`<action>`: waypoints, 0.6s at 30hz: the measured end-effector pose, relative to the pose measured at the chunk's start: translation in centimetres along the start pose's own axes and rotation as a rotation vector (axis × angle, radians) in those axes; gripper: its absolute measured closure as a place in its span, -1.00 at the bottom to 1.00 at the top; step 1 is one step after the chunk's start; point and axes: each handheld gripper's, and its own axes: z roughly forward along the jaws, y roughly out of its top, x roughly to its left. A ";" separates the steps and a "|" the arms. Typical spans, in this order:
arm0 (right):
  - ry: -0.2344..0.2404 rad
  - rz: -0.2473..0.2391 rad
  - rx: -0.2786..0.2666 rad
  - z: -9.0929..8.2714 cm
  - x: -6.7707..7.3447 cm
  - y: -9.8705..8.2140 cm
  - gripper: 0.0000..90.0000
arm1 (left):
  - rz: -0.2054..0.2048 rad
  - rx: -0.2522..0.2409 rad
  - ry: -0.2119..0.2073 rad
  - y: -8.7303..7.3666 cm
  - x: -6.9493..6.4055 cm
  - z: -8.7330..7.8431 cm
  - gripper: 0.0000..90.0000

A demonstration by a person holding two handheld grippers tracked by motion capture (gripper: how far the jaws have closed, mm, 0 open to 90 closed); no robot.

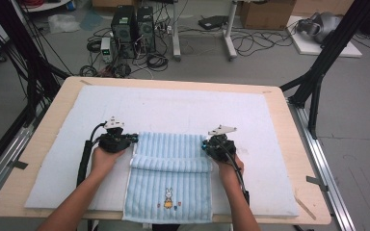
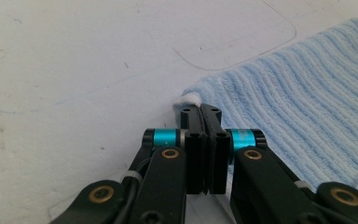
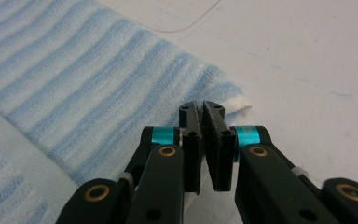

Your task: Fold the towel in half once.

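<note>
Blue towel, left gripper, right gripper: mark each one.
blue towel (image 1: 173,190), high view, on the striped front panel above the rabbit.
left gripper (image 2: 200,112), left gripper view, at the closed jaw tips.
right gripper (image 3: 201,109), right gripper view, at the closed jaw tips.

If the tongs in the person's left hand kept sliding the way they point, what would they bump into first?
The left tongs are shut on a corner of the blue towel, so that corner comes first. Beyond it lies the white mat, bare as far as the left gripper view shows, though depth is hard to judge.
</note>
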 end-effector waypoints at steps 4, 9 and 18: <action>-0.016 0.033 -0.012 0.1 -0.4 0.1 0.91 | -0.035 -0.002 -0.001 0.0 0.4 0.5 0.96; -0.022 0.084 0.009 0.5 -0.6 0.0 0.31 | -0.043 0.031 0.035 -0.2 0.3 0.6 0.25; 0.074 0.100 0.017 0.8 -0.4 0.0 0.88 | -0.025 0.045 -0.004 -0.3 -0.2 0.7 0.93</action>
